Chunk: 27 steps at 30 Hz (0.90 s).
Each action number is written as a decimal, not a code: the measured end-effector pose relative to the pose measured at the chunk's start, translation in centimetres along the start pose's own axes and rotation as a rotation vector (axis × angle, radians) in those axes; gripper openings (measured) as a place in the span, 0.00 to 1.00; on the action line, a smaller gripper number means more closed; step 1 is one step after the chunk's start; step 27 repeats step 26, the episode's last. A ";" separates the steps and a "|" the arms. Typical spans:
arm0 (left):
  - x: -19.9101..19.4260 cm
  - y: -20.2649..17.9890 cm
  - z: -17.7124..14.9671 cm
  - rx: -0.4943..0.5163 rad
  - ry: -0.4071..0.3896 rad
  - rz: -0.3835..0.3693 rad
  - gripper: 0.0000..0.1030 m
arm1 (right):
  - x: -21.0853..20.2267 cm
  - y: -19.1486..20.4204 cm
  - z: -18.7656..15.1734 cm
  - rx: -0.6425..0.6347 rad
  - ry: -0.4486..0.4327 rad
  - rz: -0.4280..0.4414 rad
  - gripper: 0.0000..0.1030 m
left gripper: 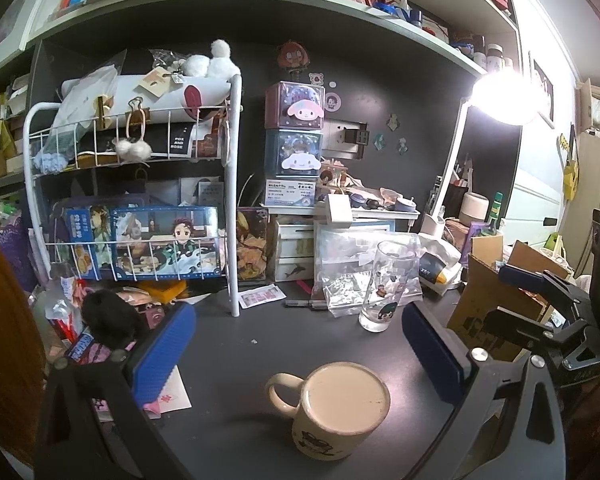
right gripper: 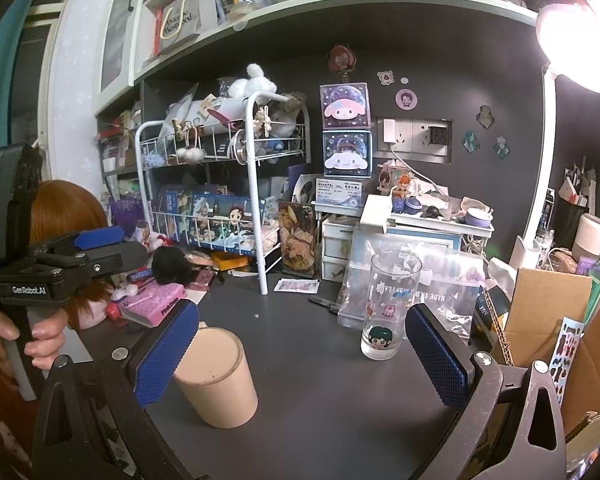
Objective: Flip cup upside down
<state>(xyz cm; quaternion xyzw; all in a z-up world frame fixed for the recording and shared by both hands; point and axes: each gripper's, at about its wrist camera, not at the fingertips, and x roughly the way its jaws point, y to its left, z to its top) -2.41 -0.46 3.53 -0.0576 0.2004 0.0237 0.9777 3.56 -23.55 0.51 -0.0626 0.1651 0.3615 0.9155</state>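
A beige mug [left gripper: 336,412] stands on the dark desk with its flat base up and its handle to the left; it also shows in the right wrist view [right gripper: 216,376]. A clear printed glass [left gripper: 386,286] stands mouth up farther back, seen too in the right wrist view [right gripper: 390,304]. My left gripper [left gripper: 300,356] is open and empty, just behind the mug. My right gripper [right gripper: 304,354] is open and empty, with its left finger [right gripper: 166,354] in front of the mug and the glass near its right finger.
A white wire rack [left gripper: 232,200] with boxes stands at the back left. A cardboard box [right gripper: 548,320] sits on the right. Plastic bags [left gripper: 348,276] and pens lie behind the glass. A lamp [left gripper: 500,92] shines at upper right.
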 end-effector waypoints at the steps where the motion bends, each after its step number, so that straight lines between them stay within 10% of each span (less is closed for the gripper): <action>1: 0.0 0.0 0.0 0.001 -0.001 0.002 1.00 | 0.0 0.0 0.0 0.000 0.000 0.000 1.00; 27: 0.1 -0.2 0.1 0.006 0.000 0.006 1.00 | -0.1 0.0 0.0 0.005 -0.002 0.001 1.00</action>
